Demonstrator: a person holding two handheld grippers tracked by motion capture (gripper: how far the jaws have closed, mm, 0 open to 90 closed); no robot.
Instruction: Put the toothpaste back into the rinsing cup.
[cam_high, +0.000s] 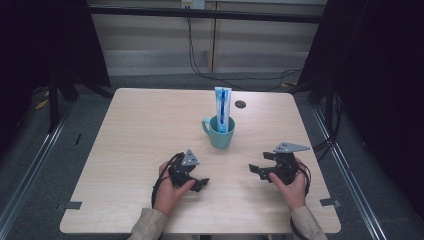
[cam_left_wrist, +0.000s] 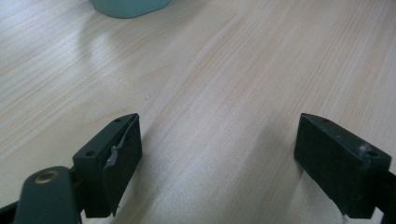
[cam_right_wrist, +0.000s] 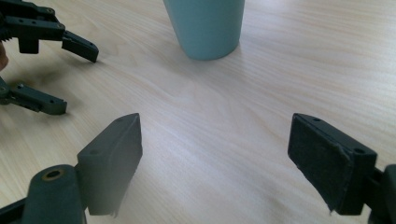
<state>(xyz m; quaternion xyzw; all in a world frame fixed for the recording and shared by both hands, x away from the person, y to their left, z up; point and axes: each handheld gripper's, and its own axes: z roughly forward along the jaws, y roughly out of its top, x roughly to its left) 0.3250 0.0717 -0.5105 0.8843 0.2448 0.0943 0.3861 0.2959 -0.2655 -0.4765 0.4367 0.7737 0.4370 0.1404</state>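
Holding both my grippers low over table (cam_high: 140, 125), left gripper (cam_high: 200, 182) and right gripper (cam_high: 257, 170) both gaping, empty; teal mug (cam_high: 220, 132) with toothpaste tube (cam_high: 222, 107) standing ahead, between them, apart.

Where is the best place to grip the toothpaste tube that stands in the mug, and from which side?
Probably grip the toothpaste tube on its flat upper part, above the rim of the teal mug. It stands almost upright and only that part is free. Come from above with the open right gripper, jaws on the two flat faces.
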